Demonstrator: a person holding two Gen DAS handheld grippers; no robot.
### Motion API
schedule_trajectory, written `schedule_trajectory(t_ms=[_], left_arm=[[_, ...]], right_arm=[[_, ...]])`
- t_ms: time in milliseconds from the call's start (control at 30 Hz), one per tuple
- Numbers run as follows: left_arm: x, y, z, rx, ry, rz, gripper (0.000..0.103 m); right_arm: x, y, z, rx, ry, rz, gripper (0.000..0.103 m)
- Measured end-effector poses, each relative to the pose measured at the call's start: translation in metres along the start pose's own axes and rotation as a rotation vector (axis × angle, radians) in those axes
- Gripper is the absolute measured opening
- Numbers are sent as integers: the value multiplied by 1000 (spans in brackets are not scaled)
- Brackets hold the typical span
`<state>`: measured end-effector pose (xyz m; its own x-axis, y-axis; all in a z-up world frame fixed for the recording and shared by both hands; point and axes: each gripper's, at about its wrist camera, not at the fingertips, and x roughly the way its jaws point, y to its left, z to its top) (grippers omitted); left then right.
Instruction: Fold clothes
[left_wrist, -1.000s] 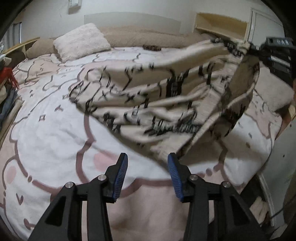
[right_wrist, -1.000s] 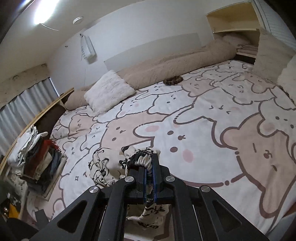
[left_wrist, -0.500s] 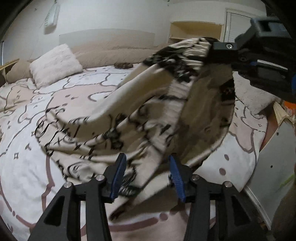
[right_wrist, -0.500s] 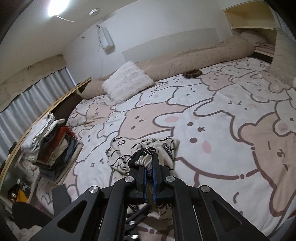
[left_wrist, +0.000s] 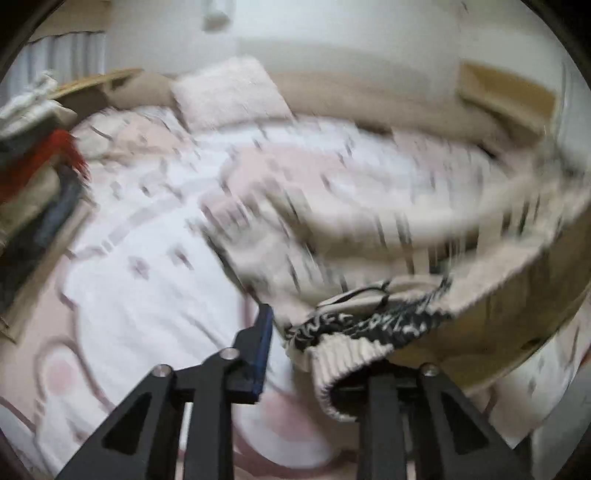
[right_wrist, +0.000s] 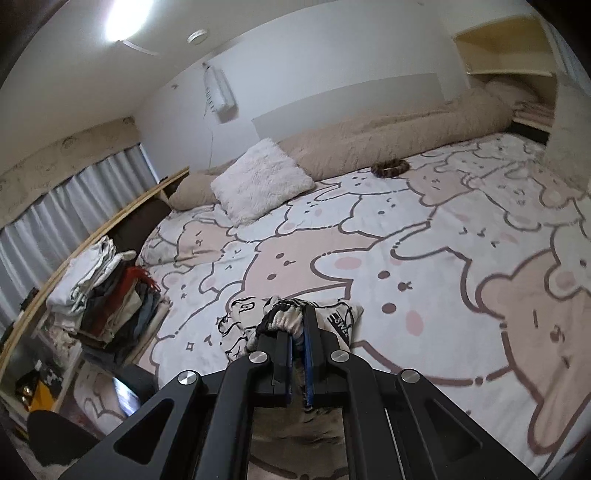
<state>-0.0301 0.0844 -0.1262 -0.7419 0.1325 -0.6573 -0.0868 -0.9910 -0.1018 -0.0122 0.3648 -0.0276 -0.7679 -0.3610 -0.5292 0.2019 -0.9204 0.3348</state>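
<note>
- Left wrist view is heavily motion-blurred; left gripper (left_wrist: 317, 343) sits near the bottom with its jaws apart, released.
- Only the left blue finger pad (left_wrist: 263, 347) shows; the right finger is covered by cloth.
- Sweater (left_wrist: 369, 258), cream with black print, hangs across the middle and right of this view, stretching up to the far right edge.
- Its ribbed hem (left_wrist: 347, 354) droops over the right finger and partly fills the gap between the fingers; cannot tell if it touches the pad.
- Bedspread (left_wrist: 122, 280) with a pink and white bear print lies under the sweater.
- Fluffy pillow (left_wrist: 229, 92) sits far left of centre; a clothes pile (left_wrist: 33, 162) is at the left edge.
- Right wrist view is sharp: right gripper (right_wrist: 297, 332) is clenched, grasping a bunched ribbed edge of the sweater (right_wrist: 284, 319) at its fingertips.
- More sweater fabric lies crumpled on the bedspread (right_wrist: 424, 258) just beyond and to both sides of the gripper tips, near the bed's near edge.
- Fluffy pillow (right_wrist: 258, 184) lies far left on the bed, long beige bolster (right_wrist: 388, 136) along the far side.
- Small dark scrunchie-like ring (right_wrist: 389, 168) lies on the bed just in front of the bolster.
- Clothes pile (right_wrist: 107, 295) is stacked on a shelf left of the bed.
</note>
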Motion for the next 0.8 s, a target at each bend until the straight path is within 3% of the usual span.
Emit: schedule_trajectory(t_ms=[167, 267, 433, 567, 700, 800], left_arm=[[-80, 32, 120, -72, -223, -26, 19], [-135, 35, 188, -36, -389, -16, 19], [-220, 24, 263, 59, -605, 56, 22], [-257, 31, 296, 51, -624, 32, 23], [-262, 34, 306, 102, -603, 79, 28], [-239, 33, 310, 211, -504, 160, 30]], right_arm=[[-29, 37, 57, -99, -117, -35, 5], [-48, 59, 92, -161, -190, -57, 5], [-78, 97, 150, -264, -311, -94, 5], [-103, 128, 197, -346, -408, -123, 5], [-108, 140, 212, -376, -368, -128, 5], [-107, 143, 220, -373, -313, -111, 5]])
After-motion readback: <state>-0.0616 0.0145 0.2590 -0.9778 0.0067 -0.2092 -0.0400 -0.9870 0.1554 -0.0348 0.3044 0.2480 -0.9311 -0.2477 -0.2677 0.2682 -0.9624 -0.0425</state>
